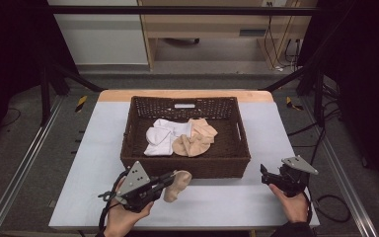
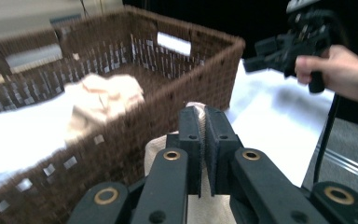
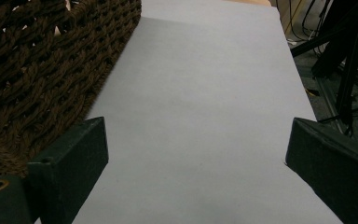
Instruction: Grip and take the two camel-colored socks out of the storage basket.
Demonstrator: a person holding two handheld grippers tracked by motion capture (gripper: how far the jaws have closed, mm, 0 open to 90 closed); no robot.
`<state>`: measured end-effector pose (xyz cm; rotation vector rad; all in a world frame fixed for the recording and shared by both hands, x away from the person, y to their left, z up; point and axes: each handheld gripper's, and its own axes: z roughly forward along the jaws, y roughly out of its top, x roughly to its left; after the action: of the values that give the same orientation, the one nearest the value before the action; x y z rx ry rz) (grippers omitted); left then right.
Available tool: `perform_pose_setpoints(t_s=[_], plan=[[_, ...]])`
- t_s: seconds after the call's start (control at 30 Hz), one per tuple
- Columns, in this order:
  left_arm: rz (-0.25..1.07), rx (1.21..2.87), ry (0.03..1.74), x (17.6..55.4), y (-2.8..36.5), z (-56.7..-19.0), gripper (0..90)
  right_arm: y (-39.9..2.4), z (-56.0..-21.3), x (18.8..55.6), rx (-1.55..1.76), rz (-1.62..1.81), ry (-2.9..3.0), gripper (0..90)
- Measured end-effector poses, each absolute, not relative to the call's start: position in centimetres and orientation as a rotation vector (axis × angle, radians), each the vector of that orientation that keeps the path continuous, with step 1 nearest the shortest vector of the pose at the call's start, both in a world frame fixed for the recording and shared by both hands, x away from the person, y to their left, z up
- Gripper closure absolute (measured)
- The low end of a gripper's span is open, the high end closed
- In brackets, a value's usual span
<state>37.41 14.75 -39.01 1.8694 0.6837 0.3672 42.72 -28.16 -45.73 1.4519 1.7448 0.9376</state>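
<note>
Dangling from the left gripper's clenched jaws, the beige sock hangs just outside the basket's near wall (right gripper gapes empty, farther off).

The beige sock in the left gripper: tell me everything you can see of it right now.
The beige sock is soft knit fabric, crumpled and hanging limp from the left gripper, whose jaws are shut on its upper part. It sits outside the wicker basket, just in front of the near wall, over the white table cover. Whether its lower end touches the cover can't be told.
</note>
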Motion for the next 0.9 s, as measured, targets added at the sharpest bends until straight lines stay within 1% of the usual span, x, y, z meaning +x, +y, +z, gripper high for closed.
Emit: perform_pose_setpoints(t_s=[0.03, 0.13, 0.27, 0.3, 0.33, 0.5, 0.53, 0.57, 0.6, 0.63, 0.7, 0.77, 0.87, 0.9], plan=[[0.367, 1.869, 0.684, 37.4, 14.8, -39.0, 85.5, -28.2, -45.7, 42.7, 1.452, 0.938, 1.745, 5.9], [0.328, 1.906, 0.722, 37.7, 14.8, -41.0, 85.5, -28.1, -45.8, 42.7, 1.453, 0.935, 1.749, 5.9], [0.301, 1.954, 0.748, 38.1, 14.4, -42.3, 85.4, -28.1, -45.9, 42.7, 1.459, 0.933, 1.752, 6.0], [0.301, 1.954, 0.748, 38.1, 14.4, -42.3, 85.3, -28.1, -45.9, 42.7, 1.459, 0.933, 1.752, 6.0], [0.294, 1.986, 0.762, 38.4, 14.0, -43.4, 85.3, -28.1, -45.9, 42.7, 1.46, 0.933, 1.753, 6.0], [0.282, 2.023, 0.776, 38.9, 13.5, -45.2, 84.2, -28.2, -46.1, 42.7, 1.463, 0.928, 1.758, 5.9], [0.277, 2.033, 0.777, 39.0, 13.4, -45.4, 78.8, -28.1, -46.1, 42.8, 1.458, 0.922, 1.764, 6.0], [0.281, 2.037, 0.78, 39.1, 13.4, -45.6, 78.8, -28.1, -46.1, 42.8, 1.458, 0.922, 1.764, 6.0], [0.284, 2.035, 0.789, 39.2, 13.4, -45.7, 75.2, -28.1, -46.1, 42.8, 1.461, 0.922, 1.766, 5.9], [0.286, 2.027, 0.798, 39.3, 13.5, -45.8, 69.6, -28.1, -46.2, 42.8, 1.455, 0.918, 1.768, 5.9], [0.294, 2.015, 0.803, 39.2, 13.7, -45.6, 64.3, -28.1, -46.2, 42.8, 1.456, 0.918, 1.768, 5.9], [0.299, 2.01, 0.801, 39.1, 13.7, -45.4, 62.5, -28.1, -46.2, 42.8, 1.457, 0.918, 1.769, 5.9], [0.355, 1.975, 0.81, 38.7, 14.1, -44.5, 54.1, -28.1, -46.1, 42.8, 1.46, 0.92, 1.765, 5.9], [0.355, 1.975, 0.81, 38.7, 14.1, -44.5, 52.9, -28.1, -46.1, 42.8, 1.46, 0.92, 1.765, 5.9]])
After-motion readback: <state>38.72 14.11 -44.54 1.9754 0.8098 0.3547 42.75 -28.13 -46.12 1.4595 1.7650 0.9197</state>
